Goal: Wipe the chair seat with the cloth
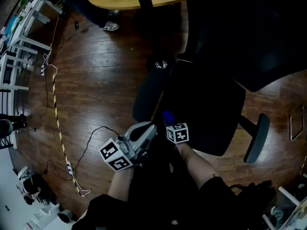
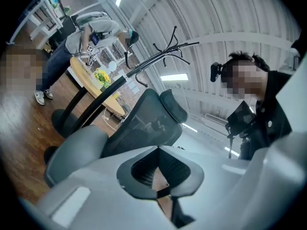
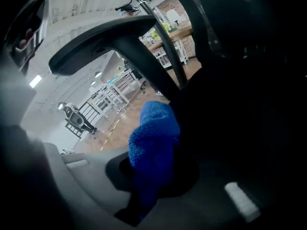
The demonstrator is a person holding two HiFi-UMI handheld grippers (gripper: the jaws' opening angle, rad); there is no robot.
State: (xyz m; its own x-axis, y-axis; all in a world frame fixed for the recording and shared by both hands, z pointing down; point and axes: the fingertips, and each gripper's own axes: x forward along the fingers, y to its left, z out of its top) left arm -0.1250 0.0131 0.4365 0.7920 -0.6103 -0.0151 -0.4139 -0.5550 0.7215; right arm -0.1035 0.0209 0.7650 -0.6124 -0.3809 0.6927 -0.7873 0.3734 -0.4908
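Dark wooden floor beneath a black office-chair seat: at its near edge, jaws of the right gripper clamp a fluffy blue cloth (light, limp, likely best pinched bunched); the left gripper has its jaws together, empty.

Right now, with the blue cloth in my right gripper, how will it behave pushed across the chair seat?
Probably floppy: the blue cloth sits bunched and folded in the right gripper. Its fuzzy pile looks light and may drag on the chair seat rather than slide.
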